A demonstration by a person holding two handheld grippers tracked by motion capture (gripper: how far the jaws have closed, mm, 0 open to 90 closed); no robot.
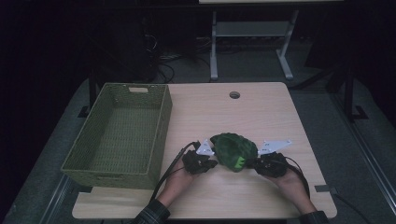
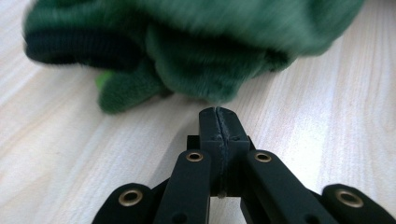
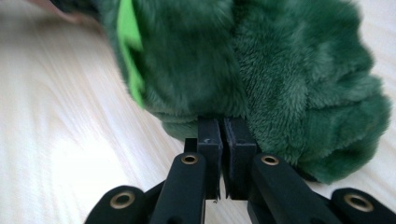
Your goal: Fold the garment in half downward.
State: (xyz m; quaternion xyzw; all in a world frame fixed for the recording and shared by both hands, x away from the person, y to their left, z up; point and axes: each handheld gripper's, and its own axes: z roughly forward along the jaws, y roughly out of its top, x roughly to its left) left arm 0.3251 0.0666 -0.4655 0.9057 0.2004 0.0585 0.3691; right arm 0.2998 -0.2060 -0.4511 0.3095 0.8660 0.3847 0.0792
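A dark green plush toy [image 1: 233, 150] with a bright green patch [image 1: 239, 162] lies on the wooden table [image 1: 261, 112] between both grippers. My left gripper [image 1: 212, 163] sits at its left side. In the left gripper view the jaws [image 2: 218, 112] are pressed together with nothing seen between them, and their tips reach the blurred plush's [image 2: 210, 46] lower edge. My right gripper [image 1: 252, 163] is at the toy's right side. In the right gripper view its jaws [image 3: 223, 120] are shut with their tips buried in the fur [image 3: 261, 60], next to the bright green patch [image 3: 128, 51].
A green woven basket [image 1: 112, 173] stands on the table's left part, reaching past its left edge. A round cable hole [image 1: 234, 95] sits near the far edge. A white desk frame [image 1: 214, 46] stands on the floor beyond the table.
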